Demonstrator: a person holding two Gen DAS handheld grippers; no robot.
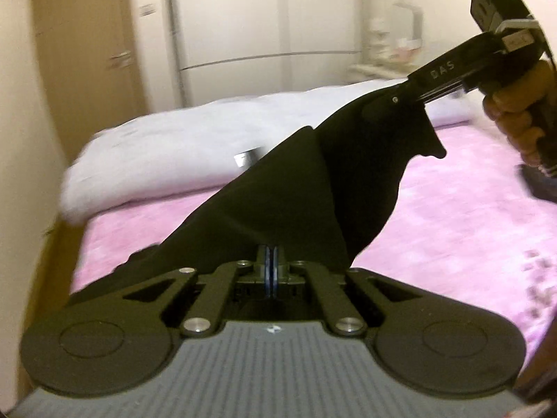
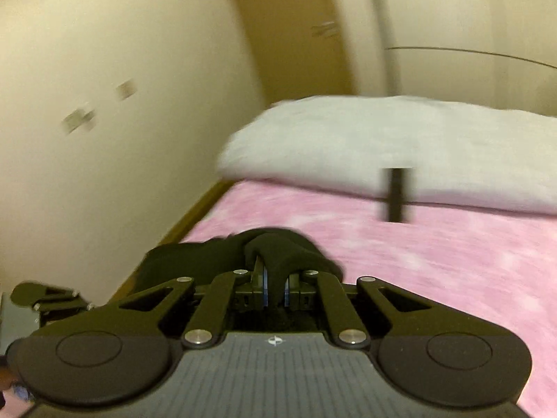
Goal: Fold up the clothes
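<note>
A black garment (image 1: pixel 313 188) hangs stretched in the air above the pink bed cover (image 1: pixel 452 216). My left gripper (image 1: pixel 271 264) is shut on its near edge, pads pressed together with cloth running up from them. My right gripper (image 1: pixel 397 99) is seen in the left wrist view at the upper right, held by a hand (image 1: pixel 515 108), shut on the garment's far corner. In the right wrist view my right gripper (image 2: pixel 275 278) is shut with a bunched fold of the black garment (image 2: pixel 278 254) draped over its fingertips. The left gripper's body (image 2: pixel 45 296) shows at the lower left.
A folded white duvet (image 1: pixel 167 160) lies across the head of the bed. A small black remote-like item (image 2: pixel 397 195) rests at its edge. A cream wall (image 2: pixel 104 104), wooden door (image 1: pixel 87 52) and white wardrobe (image 1: pixel 261 24) stand behind. The bed's wooden rim (image 2: pixel 195 216) runs along the wall.
</note>
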